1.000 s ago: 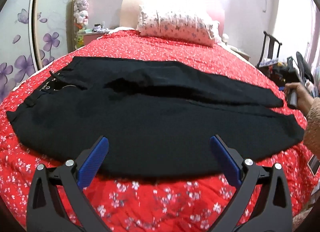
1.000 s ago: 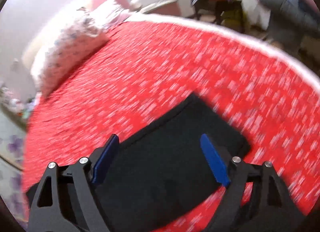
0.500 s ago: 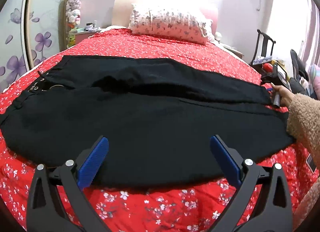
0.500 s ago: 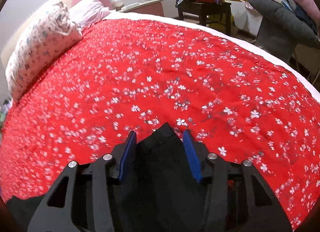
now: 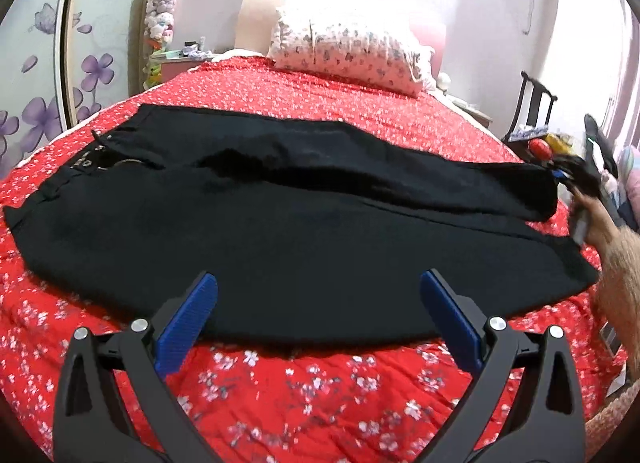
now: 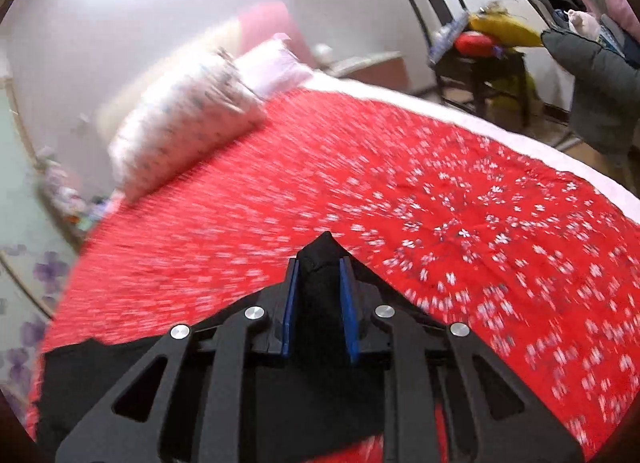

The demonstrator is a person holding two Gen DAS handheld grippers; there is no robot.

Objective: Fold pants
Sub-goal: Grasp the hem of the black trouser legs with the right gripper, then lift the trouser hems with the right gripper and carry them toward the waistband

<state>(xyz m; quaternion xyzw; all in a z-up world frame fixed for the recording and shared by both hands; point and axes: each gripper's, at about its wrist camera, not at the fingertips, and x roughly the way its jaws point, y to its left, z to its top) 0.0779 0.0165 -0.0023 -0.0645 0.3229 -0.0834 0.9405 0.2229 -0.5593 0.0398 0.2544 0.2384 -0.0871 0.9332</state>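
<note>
Far left in the left wrist view: wardrobe panel [image 5: 36, 103] printed with purple flowers, smooth and glossy. Next to it a nightstand [image 5: 180, 63] cluttered with small items too blurred to name, a stack of plush toys [image 5: 160, 19] above.

Across the middle: black pants [image 5: 280, 223], matte and soft, spread flat and lengthwise on a red quilt [image 5: 320, 395] scattered with small white blossoms; waistband at the left with a metal ring, legs tapering toward the right, one leg lying slightly over the other with a long crease between. At the head of the bed, a plump rectangular pillow [image 5: 344, 51] in pale floral print.

Low in that view, the left gripper [image 5: 319, 315]: jaws spread wide, blue ribbed pads on black arms, poised above the near hem, nothing between them.

At the right edge, a hand [image 5: 592, 219] in a fuzzy tan sleeve with the right gripper at the cuff end of the far leg.

In the right wrist view, the right gripper [image 6: 319, 291]: jaws having just been closing, now pinched on a bunched peak of black pants fabric [image 6: 320, 263] between the blue pads, quilt [image 6: 480, 223] blurred behind.

Further right: a dark wooden chair [image 6: 460, 51] piled with red and yellow items, shapes unclear.
</note>
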